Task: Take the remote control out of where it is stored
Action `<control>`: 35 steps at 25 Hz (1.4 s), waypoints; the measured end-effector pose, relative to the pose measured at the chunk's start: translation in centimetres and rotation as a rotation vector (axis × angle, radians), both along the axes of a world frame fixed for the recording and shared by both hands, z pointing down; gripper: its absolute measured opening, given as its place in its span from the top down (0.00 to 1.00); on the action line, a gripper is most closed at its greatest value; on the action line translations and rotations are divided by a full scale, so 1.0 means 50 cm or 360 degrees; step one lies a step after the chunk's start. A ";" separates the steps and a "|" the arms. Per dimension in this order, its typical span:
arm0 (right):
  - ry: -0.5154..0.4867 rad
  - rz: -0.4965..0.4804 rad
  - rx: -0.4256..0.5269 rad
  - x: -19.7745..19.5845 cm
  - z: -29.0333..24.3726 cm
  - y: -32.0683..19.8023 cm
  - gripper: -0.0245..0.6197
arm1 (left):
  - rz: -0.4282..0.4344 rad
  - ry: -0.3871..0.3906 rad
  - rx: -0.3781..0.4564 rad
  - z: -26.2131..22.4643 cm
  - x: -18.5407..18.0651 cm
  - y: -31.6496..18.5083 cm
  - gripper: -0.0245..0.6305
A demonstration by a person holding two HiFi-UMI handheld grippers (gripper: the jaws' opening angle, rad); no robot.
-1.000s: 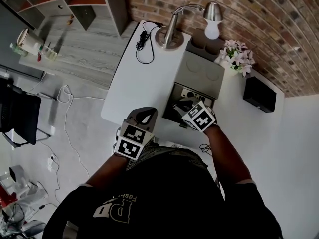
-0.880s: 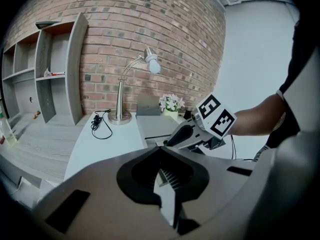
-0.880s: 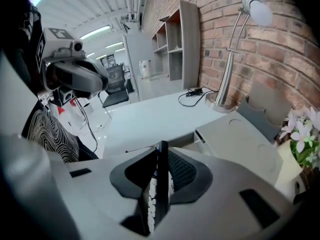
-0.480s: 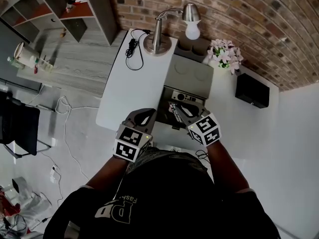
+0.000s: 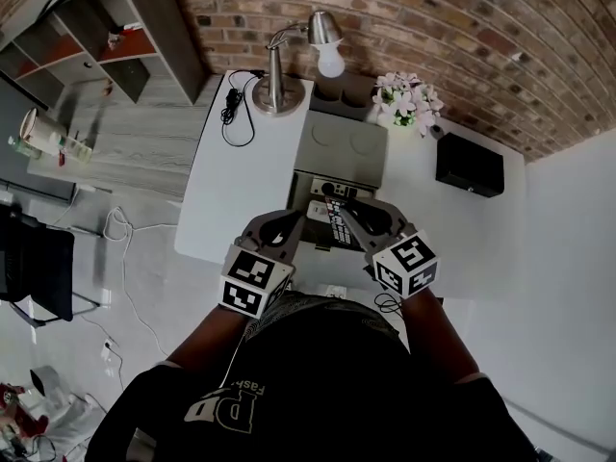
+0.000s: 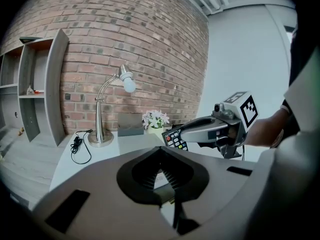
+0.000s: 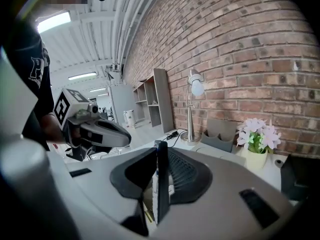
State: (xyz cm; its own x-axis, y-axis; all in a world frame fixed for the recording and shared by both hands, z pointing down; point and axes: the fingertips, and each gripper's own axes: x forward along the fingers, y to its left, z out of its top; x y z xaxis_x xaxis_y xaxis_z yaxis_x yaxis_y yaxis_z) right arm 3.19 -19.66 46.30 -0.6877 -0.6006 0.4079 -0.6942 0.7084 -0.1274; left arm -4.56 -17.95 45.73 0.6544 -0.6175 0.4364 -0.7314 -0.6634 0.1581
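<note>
The black remote control (image 5: 337,221) with coloured buttons is clamped in my right gripper (image 5: 348,212), lifted above the open drawer (image 5: 318,246) of the grey cabinet (image 5: 342,142). In the right gripper view the remote (image 7: 161,184) stands edge-on between the pads of that gripper (image 7: 159,151). Seen from the left gripper view, its button end (image 6: 174,138) sticks out of the right gripper (image 6: 200,130). My left gripper (image 5: 289,222) hovers just left of the drawer, shut and empty, its tips (image 6: 160,151) meeting.
A desk lamp (image 5: 274,85) and a black cable (image 5: 231,104) sit at the back left of the white table (image 5: 241,181). A flower pot (image 5: 404,99) and a black box (image 5: 469,165) stand at the back right. Other items lie in the drawer.
My right gripper has drawn back toward me with the remote, lifting it out of the drawer. The left gripper has hardly moved. The head view has shifted.
</note>
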 end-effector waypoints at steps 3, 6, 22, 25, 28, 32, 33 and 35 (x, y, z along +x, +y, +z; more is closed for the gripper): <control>-0.0035 0.0058 0.0008 0.029 -0.019 0.008 0.85 | 0.0039 -0.0006 0.0007 -0.002 0.024 0.009 0.95; -0.0054 0.0123 0.0013 0.065 -0.029 0.017 0.85 | 0.0090 -0.0019 0.0000 0.003 0.052 0.021 0.95; -0.0111 0.0531 -0.0187 0.320 0.037 0.082 0.85 | 0.0405 -0.0090 -0.0011 0.021 0.236 0.077 0.95; -0.0106 0.0580 -0.0303 0.358 0.082 0.087 0.85 | 0.0422 -0.0118 -0.0030 0.033 0.253 0.082 0.95; -0.0129 0.0596 -0.0422 0.387 0.128 0.080 0.85 | 0.0421 -0.0158 -0.0075 0.049 0.261 0.082 0.95; -0.0161 0.0579 -0.0569 0.414 0.185 0.058 0.85 | 0.0377 -0.0166 -0.0090 0.055 0.258 0.074 0.95; -0.0168 0.0575 -0.0599 0.418 0.200 0.053 0.85 | 0.0364 -0.0167 -0.0090 0.054 0.257 0.072 0.95; -0.0193 0.0572 -0.0642 0.423 0.226 0.040 0.85 | 0.0333 -0.0163 -0.0090 0.054 0.254 0.065 0.95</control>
State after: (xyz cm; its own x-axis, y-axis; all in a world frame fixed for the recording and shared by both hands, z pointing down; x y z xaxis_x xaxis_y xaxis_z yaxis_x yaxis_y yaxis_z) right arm 24.34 -17.66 57.60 -0.5248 -0.6187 0.5846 -0.8466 0.3083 -0.4338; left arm 8.16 -14.70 48.42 0.7160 -0.4456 0.5374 -0.5930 -0.7944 0.1314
